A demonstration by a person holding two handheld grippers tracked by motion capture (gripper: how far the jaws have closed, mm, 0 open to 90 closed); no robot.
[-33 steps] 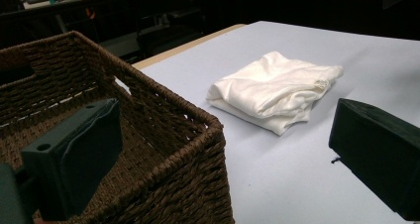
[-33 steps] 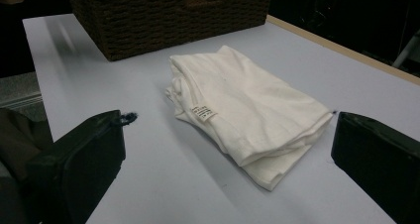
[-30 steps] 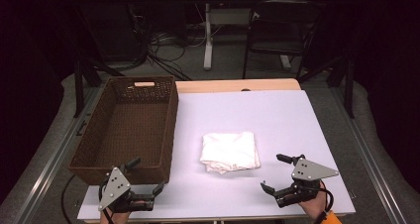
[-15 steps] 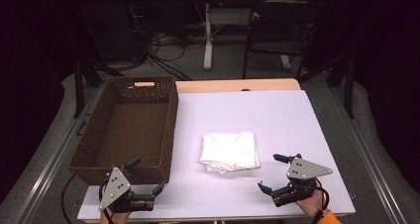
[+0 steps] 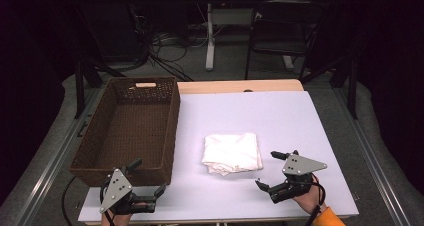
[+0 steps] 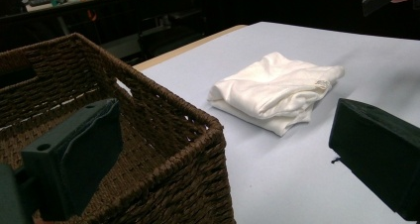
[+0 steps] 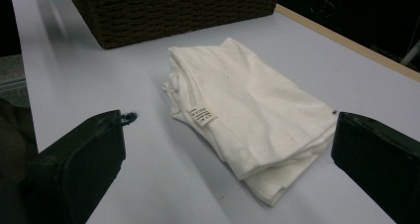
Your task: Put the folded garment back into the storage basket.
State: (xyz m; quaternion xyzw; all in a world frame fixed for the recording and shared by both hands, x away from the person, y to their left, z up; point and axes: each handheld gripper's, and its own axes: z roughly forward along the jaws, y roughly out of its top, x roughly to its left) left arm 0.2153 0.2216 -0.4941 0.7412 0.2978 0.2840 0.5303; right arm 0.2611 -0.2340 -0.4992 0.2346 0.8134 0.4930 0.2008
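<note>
**A:** Right gripper [image 5: 274, 172] has slid in toward the cloth since a second ago. Was out near the table's right side, now sits just off the near right corner of the folded white cloth [image 5: 232, 152]. Jaws wide apart, nothing between them.

**B:** Left one?

**A:** Left gripper [image 5: 147, 178] hasn't budged. Parked at the near edge of the table, by the front corner of the wicker basket [image 5: 95, 136]. Jaws also spread, holding nothing.

**B:** So right hand is lining up a pick.

**A:** That's my read. In the right gripper view the cloth [image 7: 247, 115] lies straight ahead between the two jaws, small label [image 7: 203, 115] facing up on the near fold. No contact yet.

**B:** Cloth location?

**A:** Flat on the white table [image 5: 280, 116], roughly centre, apart from the basket's right wall. A strip of bare table between them.

**B:** Clearance?

**A:** Good. Far half of the table is bare, right side bare too. Basket looks empty inside, so plenty of drop room. Its rim stands well above the tabletop, so the cloth would need a lift over the wall.

**B:** Risks?

**A:** Layers are loose at the near edge; a shallow pinch may grab only the top fold. The right gripper sits close to the near table edge, little room to back up.
</note>
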